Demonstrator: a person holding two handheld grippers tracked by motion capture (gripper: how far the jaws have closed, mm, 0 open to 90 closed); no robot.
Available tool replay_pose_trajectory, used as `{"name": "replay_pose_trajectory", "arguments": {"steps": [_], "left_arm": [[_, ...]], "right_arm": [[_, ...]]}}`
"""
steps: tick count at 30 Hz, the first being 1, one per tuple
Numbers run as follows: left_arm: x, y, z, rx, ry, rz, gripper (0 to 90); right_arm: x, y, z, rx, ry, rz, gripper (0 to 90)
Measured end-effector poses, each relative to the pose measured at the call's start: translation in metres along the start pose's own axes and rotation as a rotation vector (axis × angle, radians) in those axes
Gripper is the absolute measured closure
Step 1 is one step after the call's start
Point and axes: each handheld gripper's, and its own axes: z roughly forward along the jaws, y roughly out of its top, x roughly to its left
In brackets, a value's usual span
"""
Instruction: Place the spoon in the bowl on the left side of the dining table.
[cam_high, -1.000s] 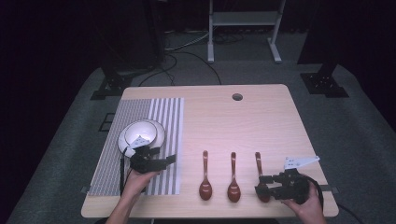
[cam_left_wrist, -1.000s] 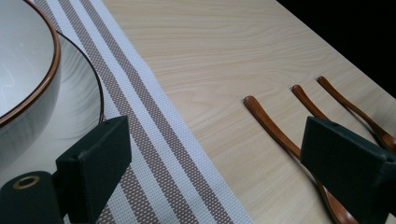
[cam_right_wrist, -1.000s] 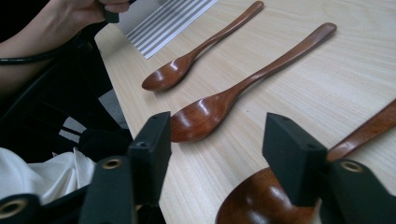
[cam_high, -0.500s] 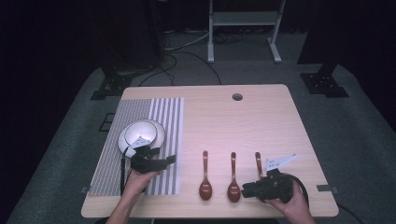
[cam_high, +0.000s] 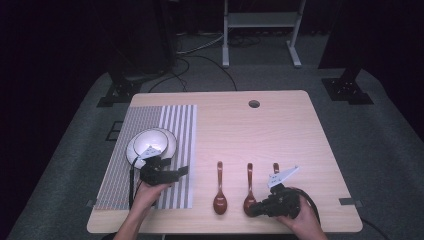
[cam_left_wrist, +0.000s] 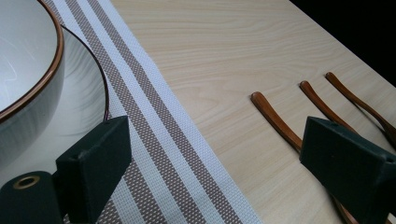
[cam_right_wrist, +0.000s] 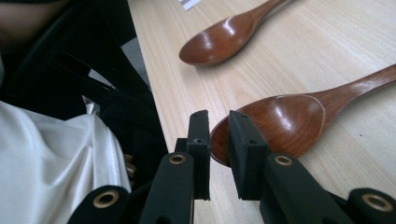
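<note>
Three brown wooden spoons lie side by side near the table's front edge: the left spoon (cam_high: 220, 192), the middle spoon (cam_high: 249, 182) and the right spoon (cam_high: 275, 167), whose bowl is hidden under my right hand. My right gripper (cam_high: 255, 209) lies low on the table. Its jaws have just been closing and now pinch the tip of the middle spoon's bowl (cam_right_wrist: 289, 121) at my right gripper (cam_right_wrist: 218, 119). My left gripper (cam_high: 180, 172) stands open over the striped placemat (cam_high: 175, 125), beside the white bowl (cam_high: 151, 142), nothing between its fingers.
The bowl (cam_left_wrist: 23, 60) sits on a white plate on the placemat (cam_left_wrist: 154, 121). A cable hole (cam_high: 254, 104) is at the back of the table (cam_high: 300, 135). The left spoon (cam_right_wrist: 224, 39) lies beyond the held one. A person's white garment (cam_right_wrist: 51, 158) is near the table's front edge.
My right hand slid left along the front edge, from the right spoon to the middle spoon's bowl, and its jaws closed. The left hand stayed put.
</note>
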Motion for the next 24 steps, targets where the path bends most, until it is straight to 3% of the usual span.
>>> {"name": "replay_pose_trajectory", "arguments": {"steps": [4,5,9,10,13,19,24], "left_arm": [[-0.006,0.003,-0.005,-0.046,-0.013,0.002,8.1],[-0.008,0.004,-0.006,-0.054,-0.017,0.003,8.1],[-0.013,0.005,-0.002,-0.045,-0.044,0.002,8.1],[-0.016,0.006,0.001,-0.045,-0.073,-0.017,8.1],[-0.023,0.008,0.004,-0.042,-0.087,-0.006,8.1],[-0.05,0.015,0.029,0.002,-0.168,0.019,8.1],[-0.063,0.017,0.045,0.037,-0.188,0.029,8.1]], "right_arm": [[0.003,0.0,0.006,0.048,-0.051,-0.033,75.5],[0.005,-0.001,0.011,0.074,-0.089,-0.06,74.6],[0.01,0.0,0.014,0.07,-0.123,-0.092,74.2],[0.014,-0.001,0.016,0.069,-0.15,-0.118,73.8],[0.015,-0.001,0.016,0.066,-0.159,-0.125,75.0],[0.014,-0.002,0.016,0.057,-0.156,-0.128,77.0],[0.015,-0.003,0.016,0.058,-0.168,-0.149,77.0]]}}
